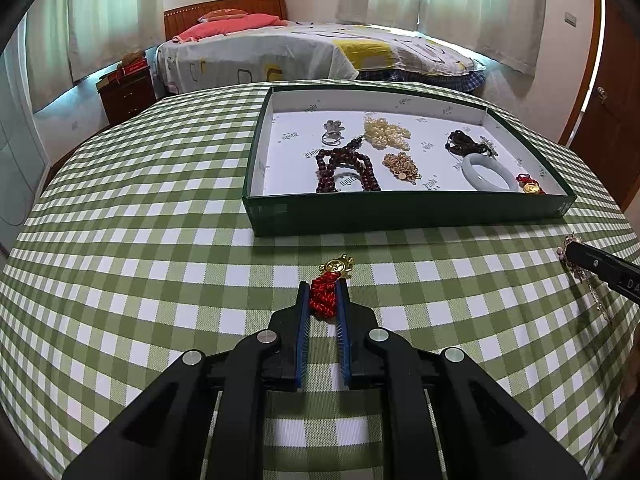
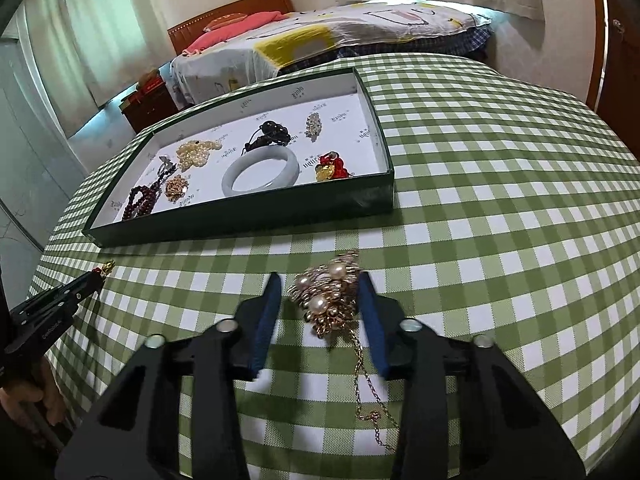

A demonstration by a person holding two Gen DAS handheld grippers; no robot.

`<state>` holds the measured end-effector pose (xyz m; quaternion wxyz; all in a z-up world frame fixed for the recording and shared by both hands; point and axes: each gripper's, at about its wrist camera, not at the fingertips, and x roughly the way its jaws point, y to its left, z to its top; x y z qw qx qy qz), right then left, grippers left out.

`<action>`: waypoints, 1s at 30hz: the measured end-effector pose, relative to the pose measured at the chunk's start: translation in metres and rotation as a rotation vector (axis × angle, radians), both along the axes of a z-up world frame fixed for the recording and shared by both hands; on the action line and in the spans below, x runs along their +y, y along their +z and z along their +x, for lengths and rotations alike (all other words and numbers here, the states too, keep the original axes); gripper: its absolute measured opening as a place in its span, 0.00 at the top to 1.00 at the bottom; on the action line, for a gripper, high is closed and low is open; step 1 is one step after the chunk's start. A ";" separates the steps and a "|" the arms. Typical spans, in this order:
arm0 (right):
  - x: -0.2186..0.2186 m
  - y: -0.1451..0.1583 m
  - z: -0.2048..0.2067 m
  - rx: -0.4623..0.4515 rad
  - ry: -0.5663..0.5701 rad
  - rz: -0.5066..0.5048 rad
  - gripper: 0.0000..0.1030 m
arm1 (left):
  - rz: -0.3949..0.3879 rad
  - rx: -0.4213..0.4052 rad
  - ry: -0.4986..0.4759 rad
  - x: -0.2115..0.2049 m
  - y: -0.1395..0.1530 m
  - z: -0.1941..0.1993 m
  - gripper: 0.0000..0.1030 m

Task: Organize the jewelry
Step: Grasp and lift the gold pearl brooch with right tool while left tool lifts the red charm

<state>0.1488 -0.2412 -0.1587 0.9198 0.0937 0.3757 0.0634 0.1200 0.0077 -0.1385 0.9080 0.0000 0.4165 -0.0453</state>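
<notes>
The left gripper (image 1: 325, 294) is squeezed shut on the red charm (image 1: 325, 295), whose long side runs straight ahead toward the green tray (image 1: 404, 213). The right gripper (image 2: 320, 300) is open, with the pearl necklace (image 2: 328, 294) lying on the checked cloth (image 2: 500, 260) between its fingers. The necklace may touch one finger, but that is hard to see. The tray is ahead of both.

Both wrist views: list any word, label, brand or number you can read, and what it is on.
"DA": start of white lettering on the right gripper, cut off by the frame edge.
Repeated logo print on the tray lining: too small and warped to read.
White lettering on the left gripper body: too blurred.
</notes>
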 end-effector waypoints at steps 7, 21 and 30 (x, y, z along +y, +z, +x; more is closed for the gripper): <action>0.002 -0.001 0.001 -0.006 0.012 -0.024 0.71 | 0.000 0.000 0.001 0.000 0.000 0.000 0.87; 0.006 -0.002 0.000 -0.030 0.020 -0.053 0.74 | 0.001 -0.001 0.001 0.000 0.000 0.000 0.87; 0.008 0.002 -0.004 -0.058 0.024 -0.067 0.82 | -0.007 0.001 0.006 0.002 0.000 0.000 0.87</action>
